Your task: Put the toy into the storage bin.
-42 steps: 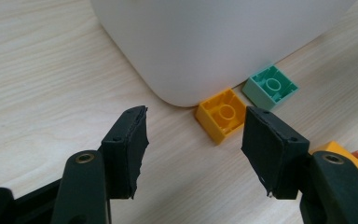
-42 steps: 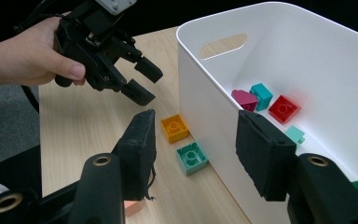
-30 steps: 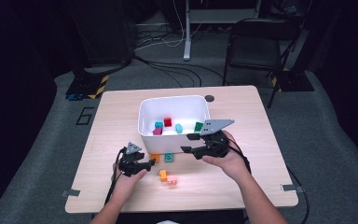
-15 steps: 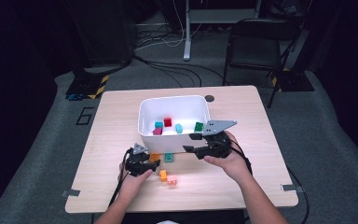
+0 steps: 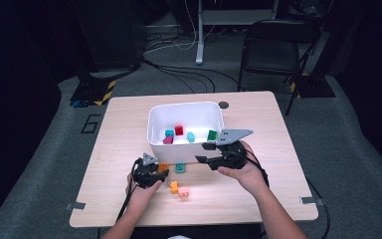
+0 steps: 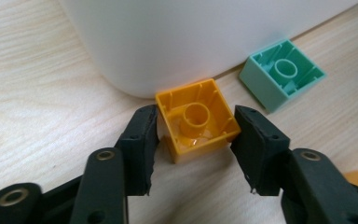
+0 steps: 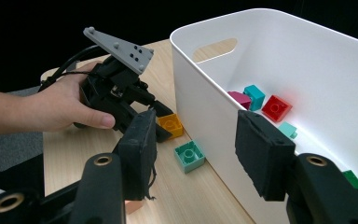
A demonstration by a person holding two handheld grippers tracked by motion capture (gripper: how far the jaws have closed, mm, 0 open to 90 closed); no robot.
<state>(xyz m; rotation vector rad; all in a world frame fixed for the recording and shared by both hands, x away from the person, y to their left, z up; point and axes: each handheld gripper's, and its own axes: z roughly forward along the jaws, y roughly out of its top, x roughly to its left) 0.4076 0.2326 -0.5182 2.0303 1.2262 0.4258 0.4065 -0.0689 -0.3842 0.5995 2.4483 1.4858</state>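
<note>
A pale wooden table (image 5: pixel 258 129) stands on grey carpet in a dark room, cables trailing across the floor behind it and a black folding chair (image 5: pixel 273 50) at the far right corner. At the left, my left gripper (image 6: pixel 193 135) sits low on the wood with its jaws spread, one on each side of a yellow plastic brick (image 6: pixel 196 119) lying hollow side up; the left jaw looks to touch it, the right stands just clear, so I am not yet clamped on it. That brick rests just beside the curved corner of the white plastic bin (image 5: pixel 154 132), with a mint-green plastic brick (image 6: pixel 282 72) a little to its right, also near the bin wall. Nearer me on the table lie an orange brick (image 5: pixel 174 186) and a pink brick (image 5: pixel 183 192), touching. Inside the bin are magenta, teal, red, mint and dark green bricks. At the right, my right gripper (image 7: pixel 196 149) hangs above the bin's near rim, jaws wide apart and holding nothing.
</note>
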